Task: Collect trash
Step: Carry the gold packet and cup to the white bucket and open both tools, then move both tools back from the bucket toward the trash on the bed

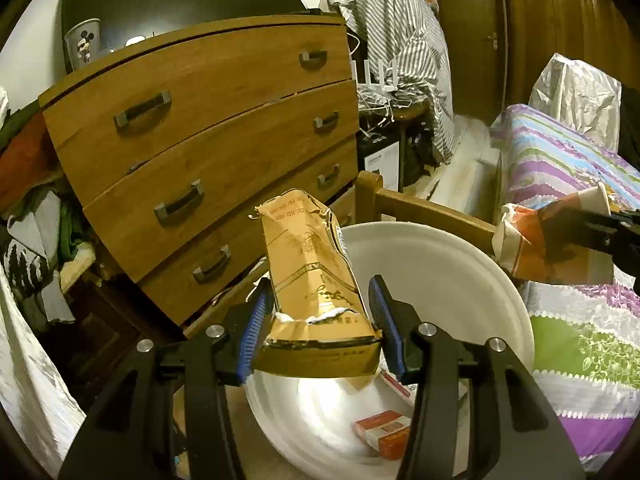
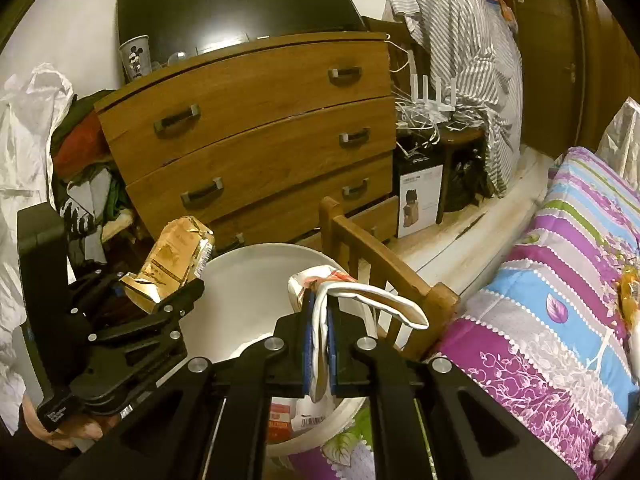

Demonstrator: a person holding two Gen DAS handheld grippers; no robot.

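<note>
Above the white bin, a torn gold carton is clamped at its lower end between the blue pads of the left gripper, standing tilted over the bin's near rim. To its right, the right gripper is clenched tight on a flattened paper cup, white with orange print, held over the bin's far side beside a wooden bed rail. Down inside the bin lie small red-and-white boxes. Behind stands a wooden chest of drawers, with a Mickey Mouse cup on top. A striped, flowered quilt covers the bed on the right.
</note>
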